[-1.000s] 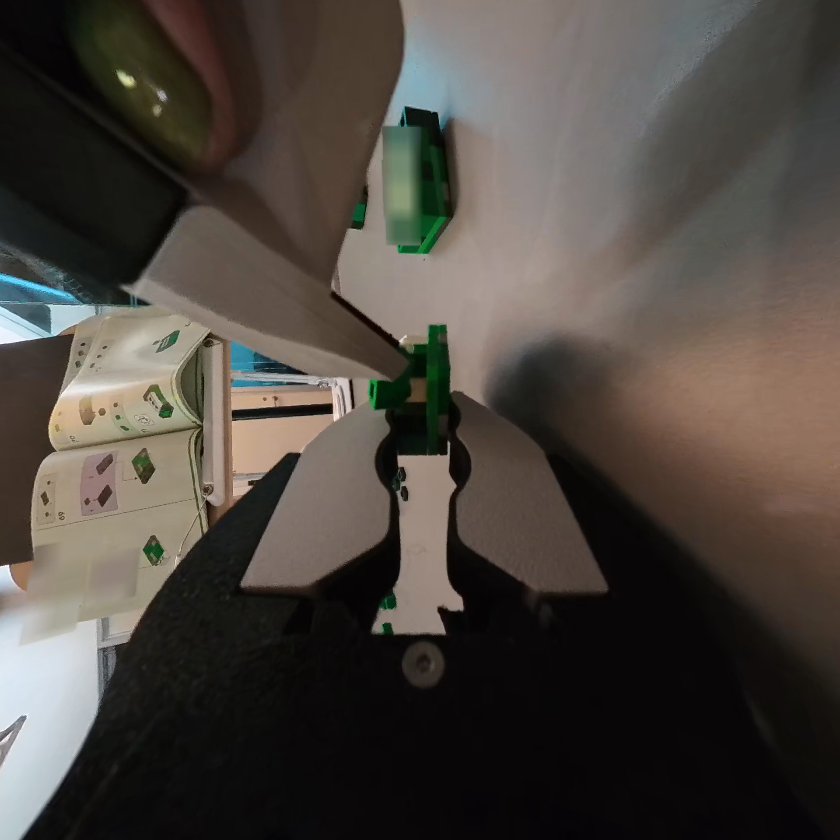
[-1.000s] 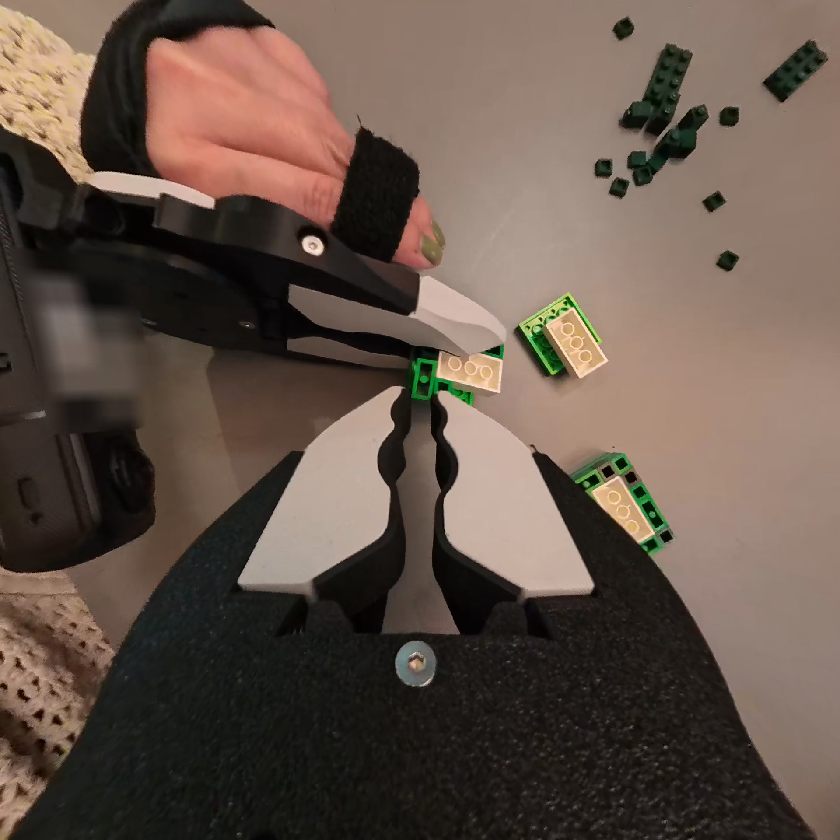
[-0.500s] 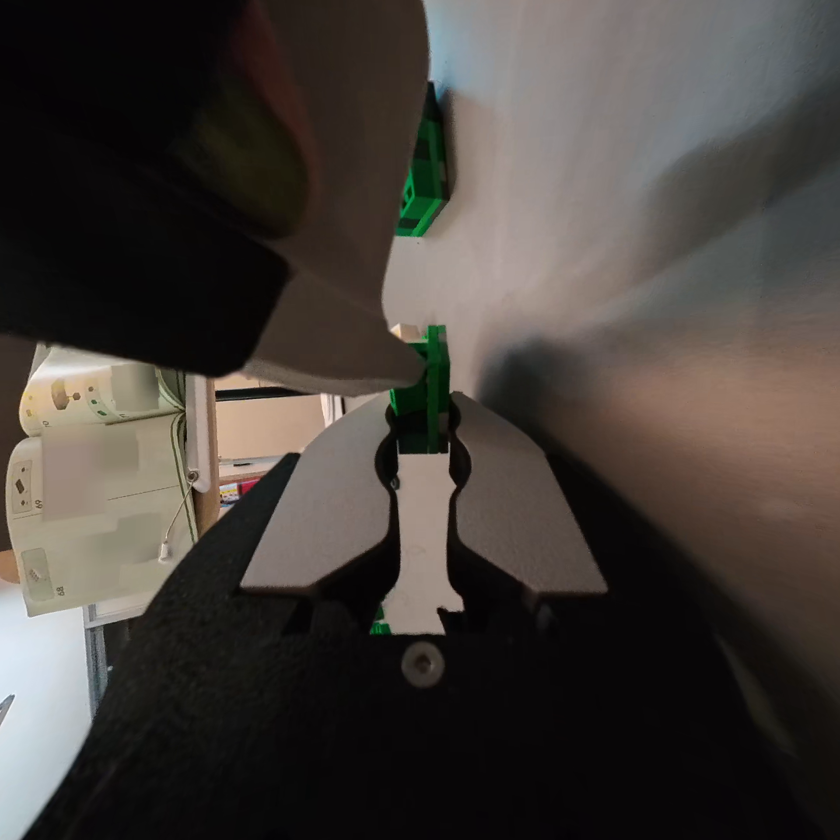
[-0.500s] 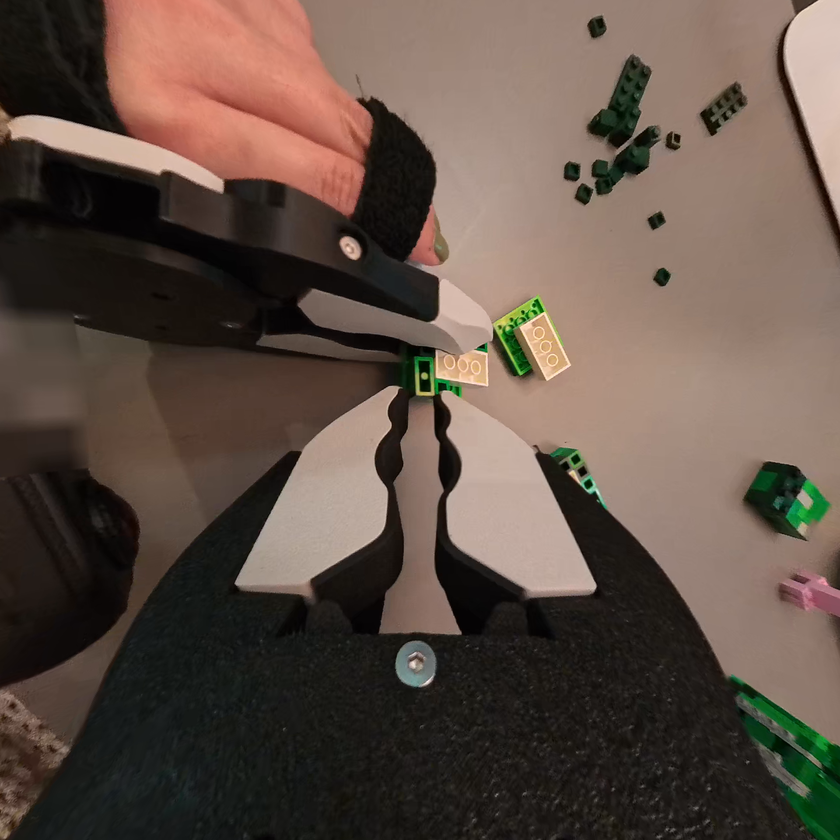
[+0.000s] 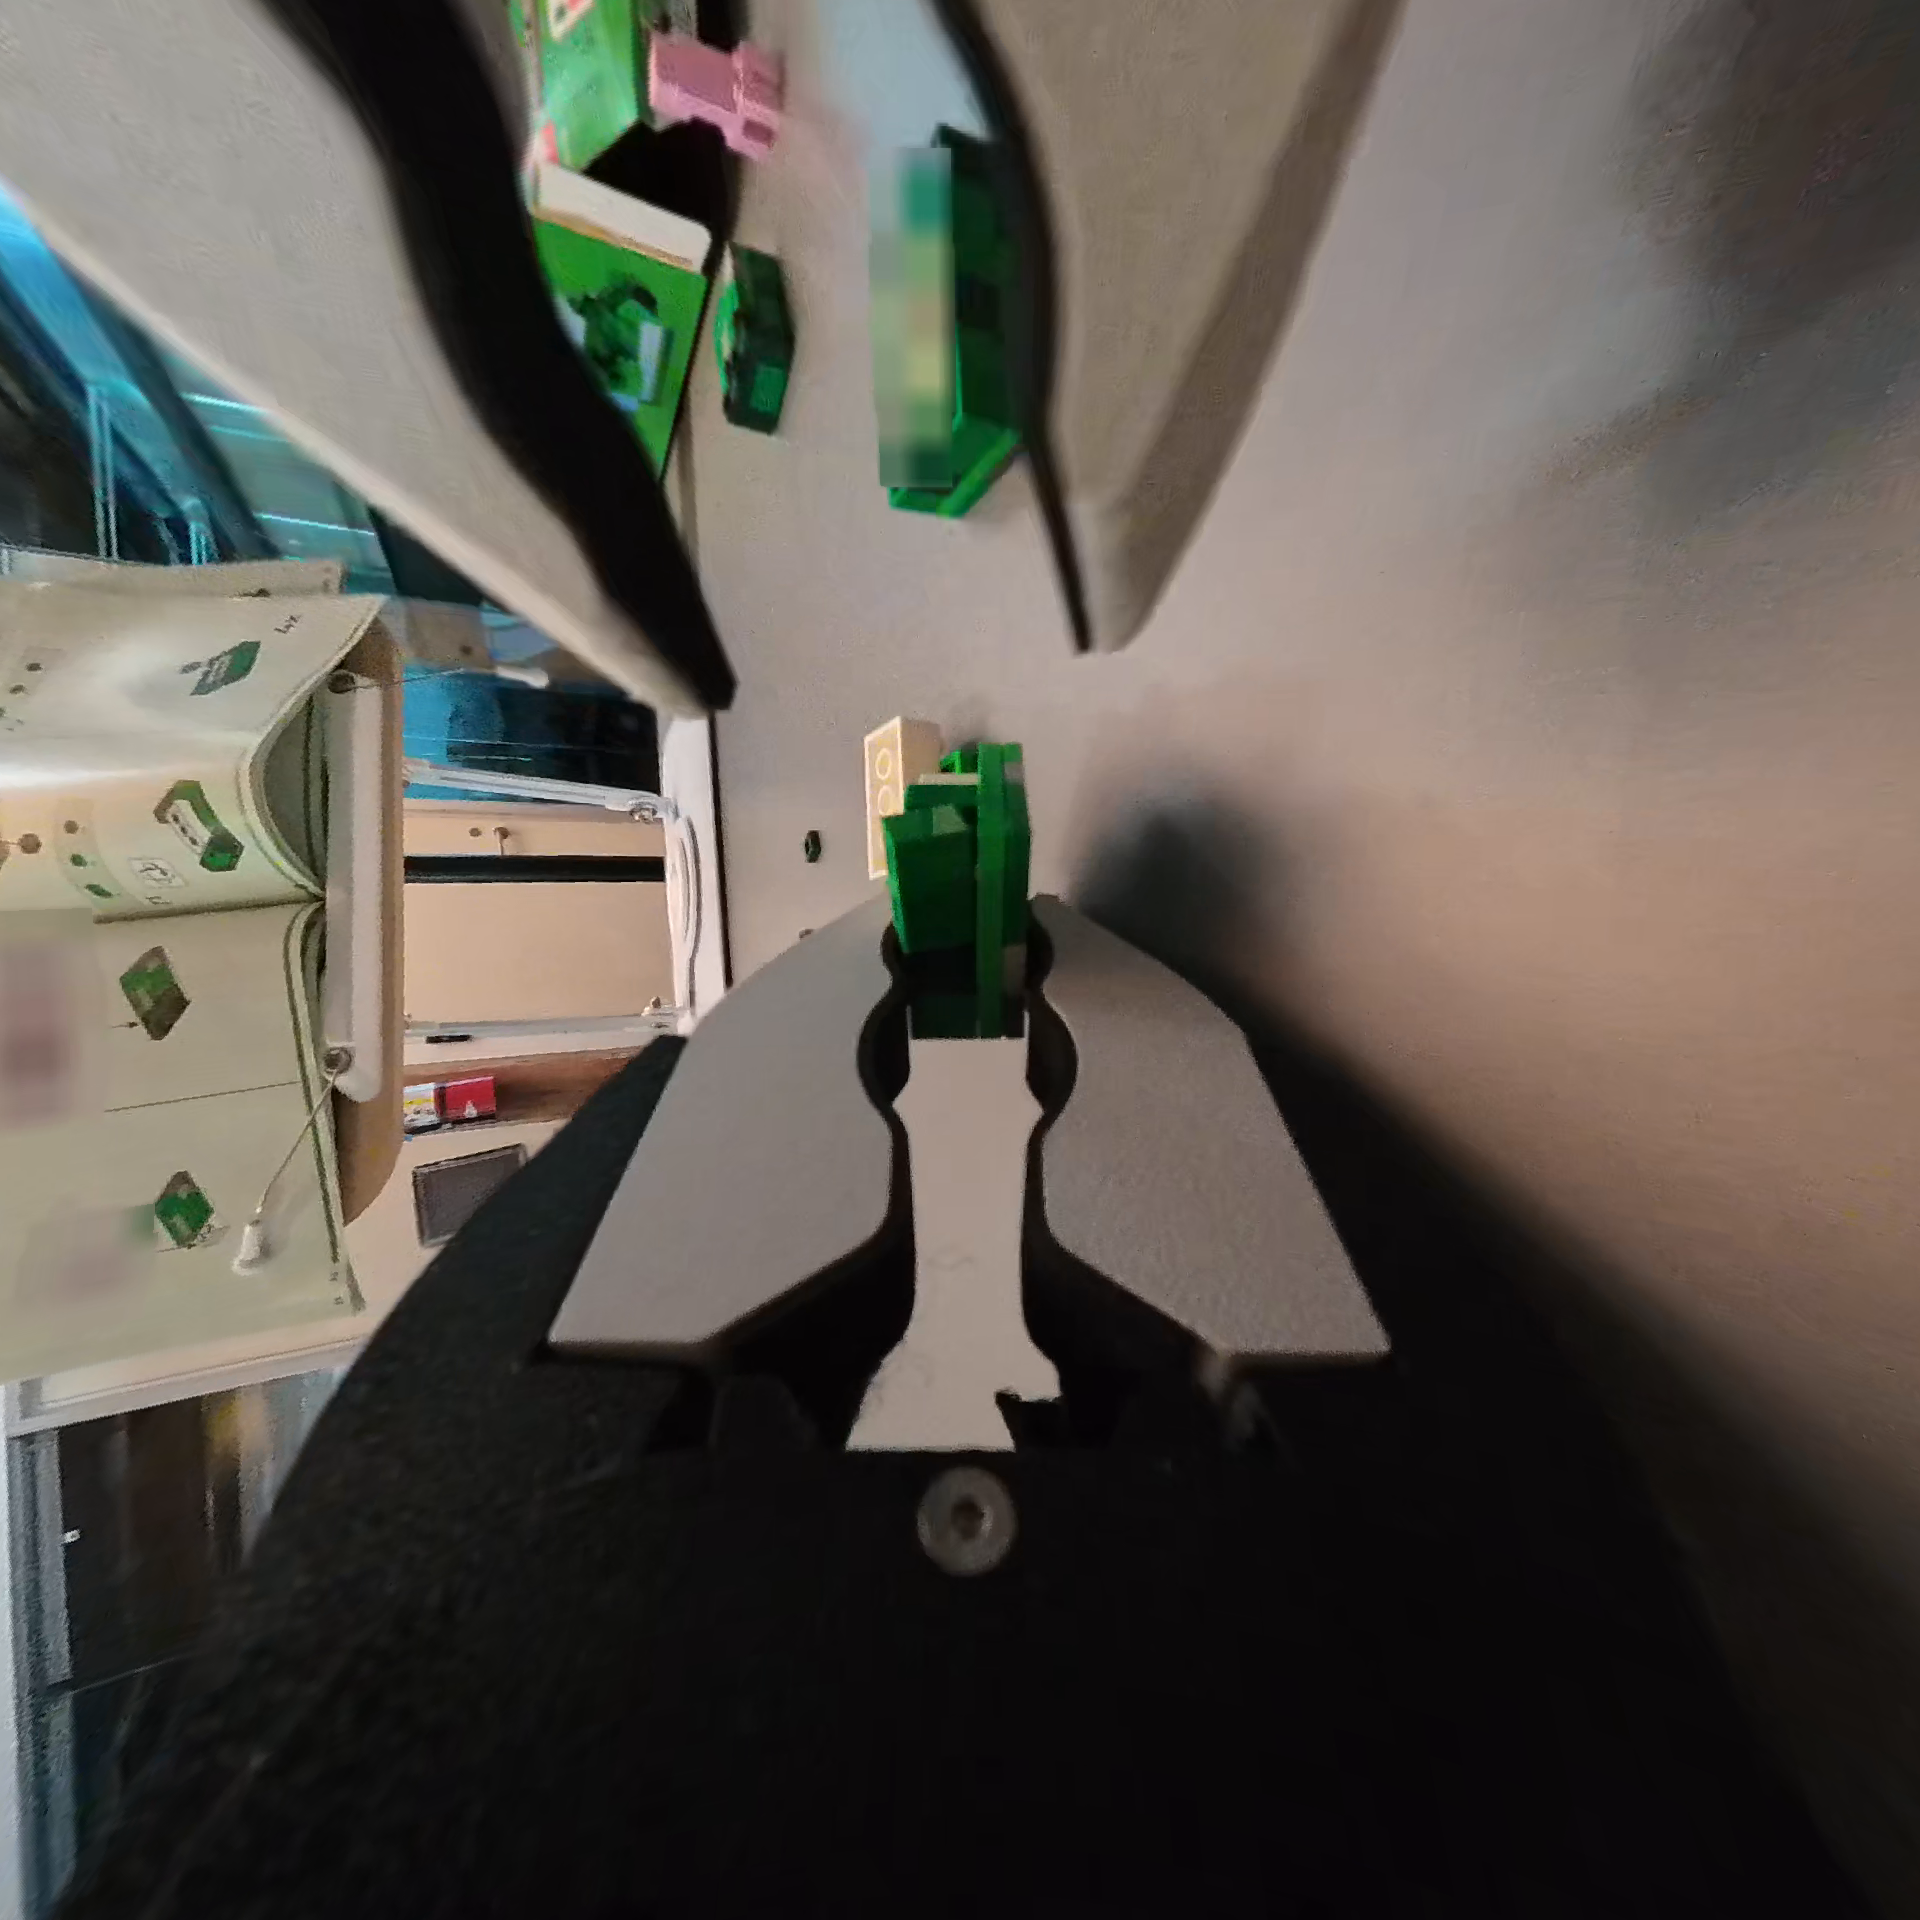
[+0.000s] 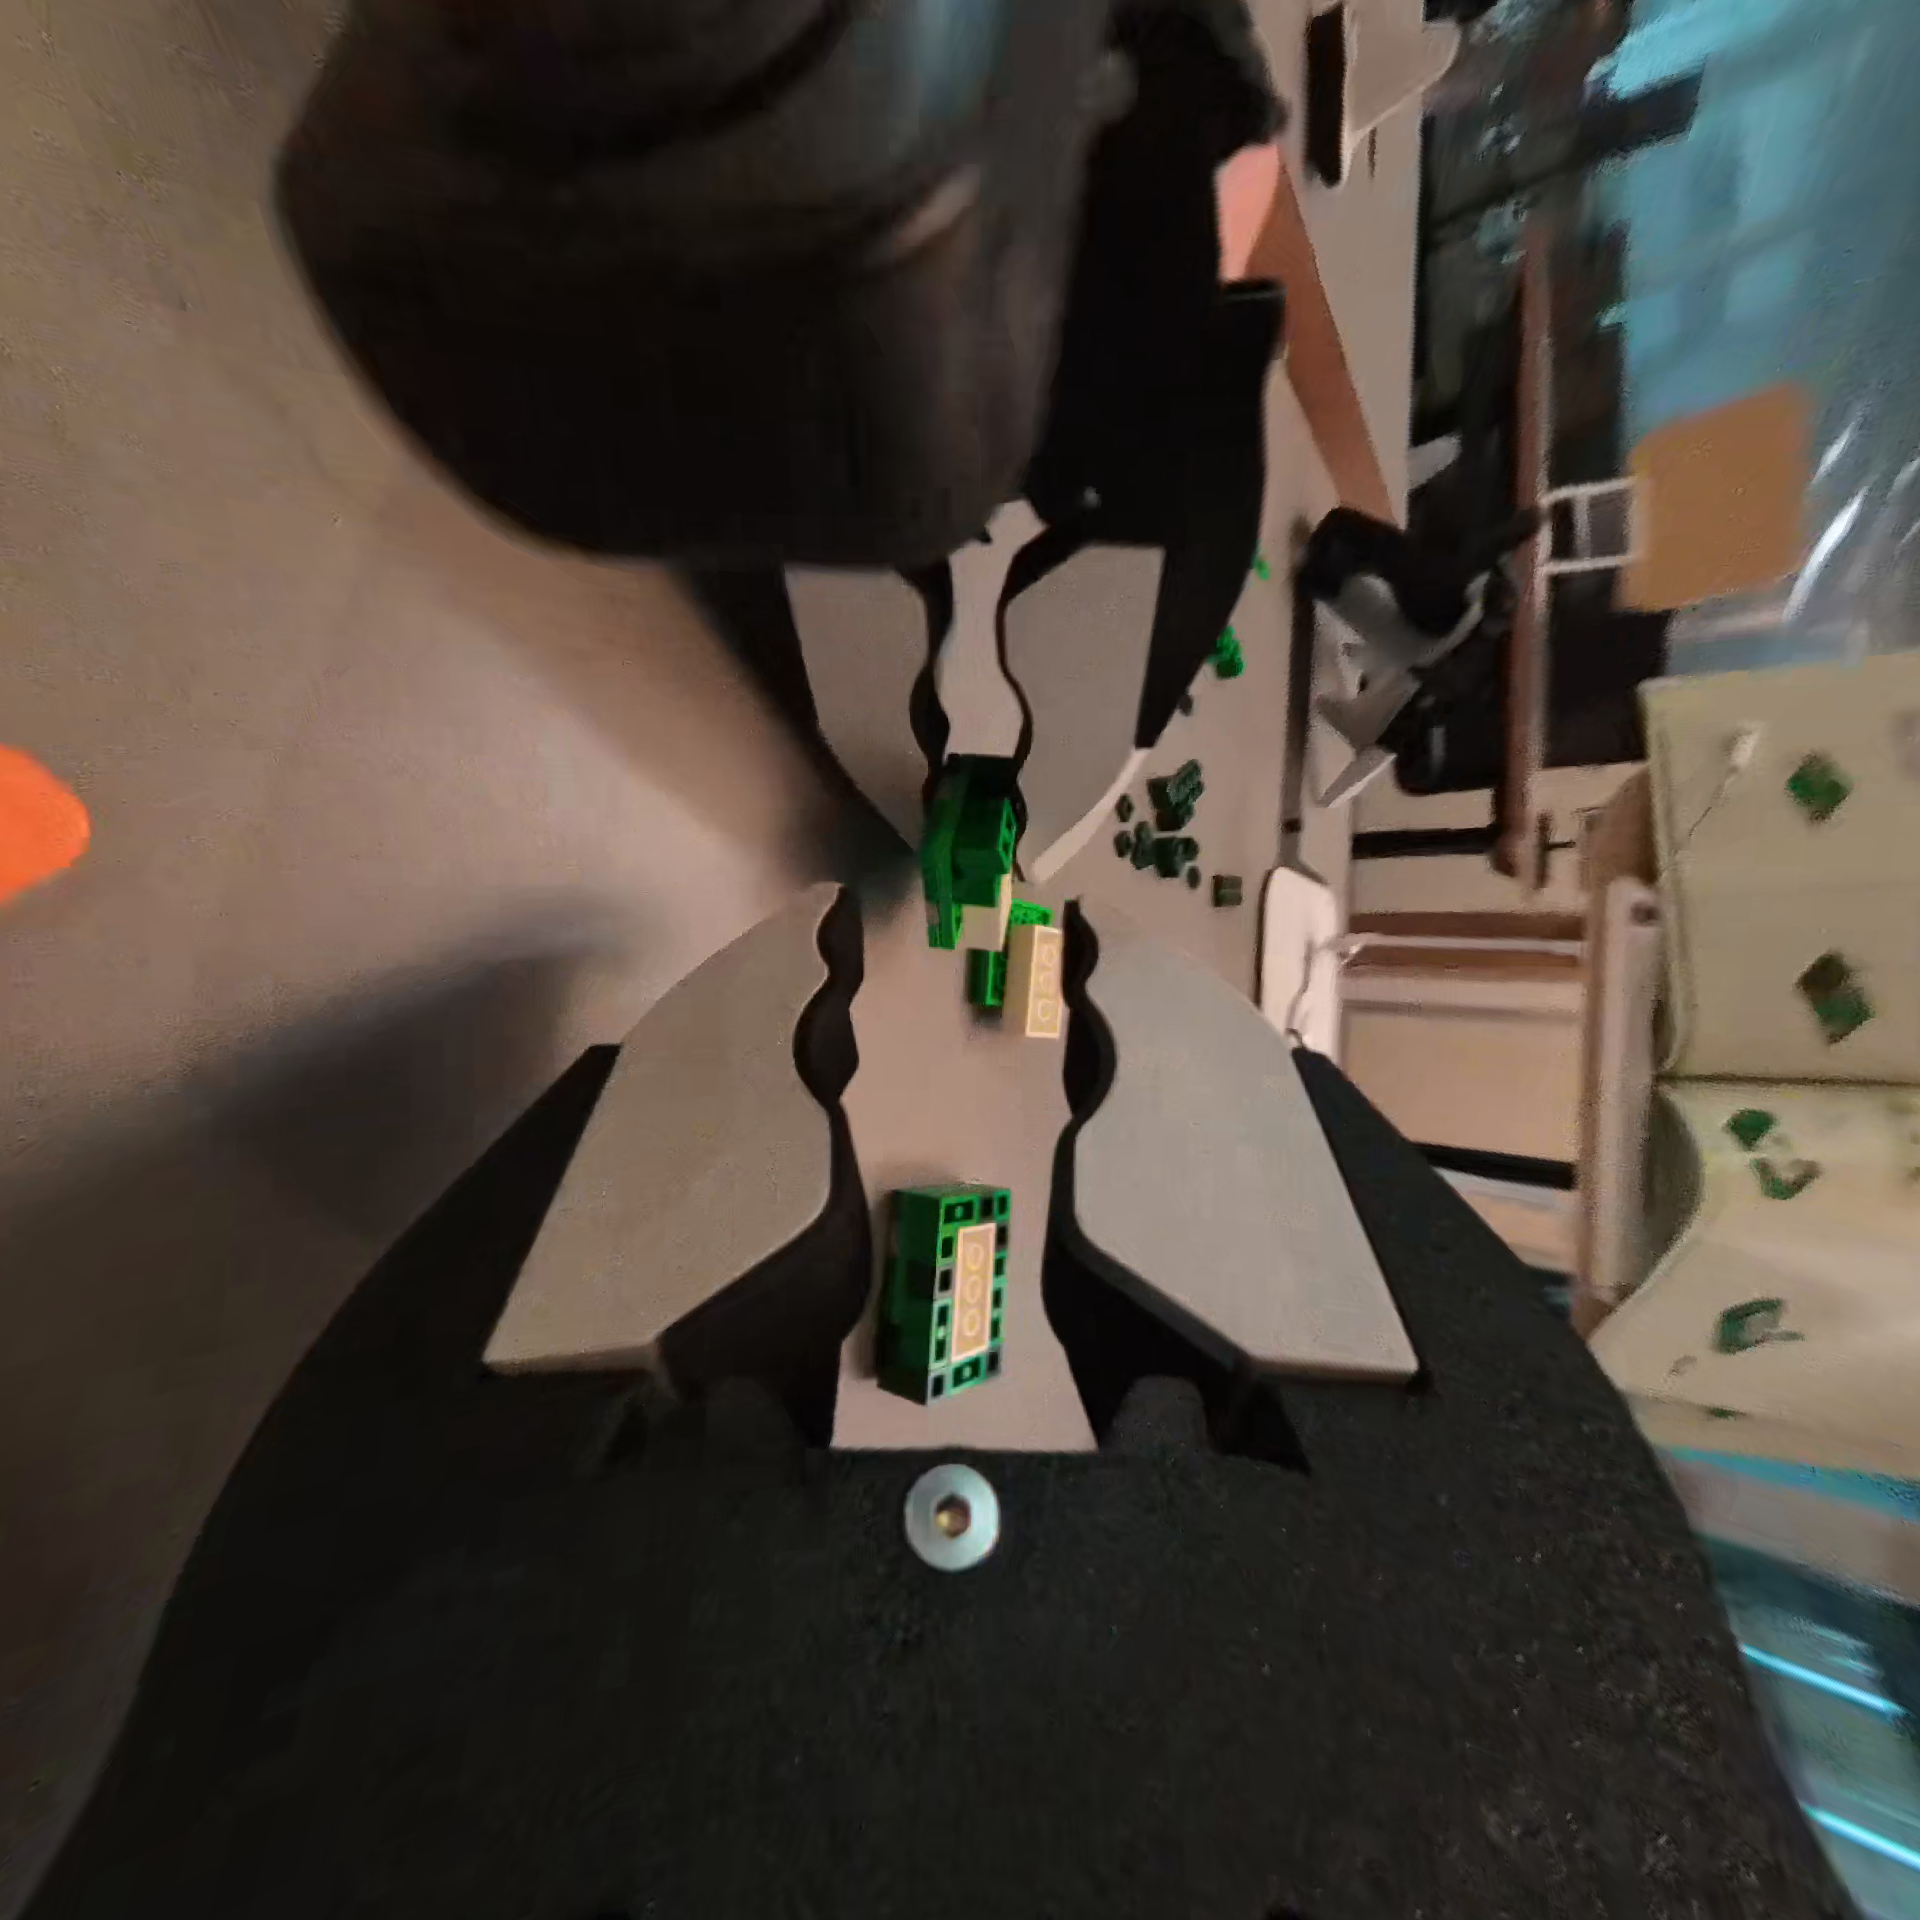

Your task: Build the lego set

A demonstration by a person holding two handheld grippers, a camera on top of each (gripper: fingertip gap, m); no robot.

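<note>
Lego piece (image 5: 961, 883), green with a cream brick on its side, pinched at the tips of the left tool (image 5: 961, 935), just off the grey worktop (image 5: 1455, 727); right tool (image 6: 961, 935) spread wide, holding nothing, facing it; another green block (image 6: 940, 1288) lying on the worktop between its fingers.

My right claw (image 6: 961, 920) spreads wide above the grey table (image 6: 312, 727); a green-and-tan block (image 6: 945, 1288) lies between its fingers, my left claw (image 6: 971, 790) blocking ahead.

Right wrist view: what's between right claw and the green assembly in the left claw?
One loose tan-topped green brick, just beside the green assembly; right wrist view.
</note>
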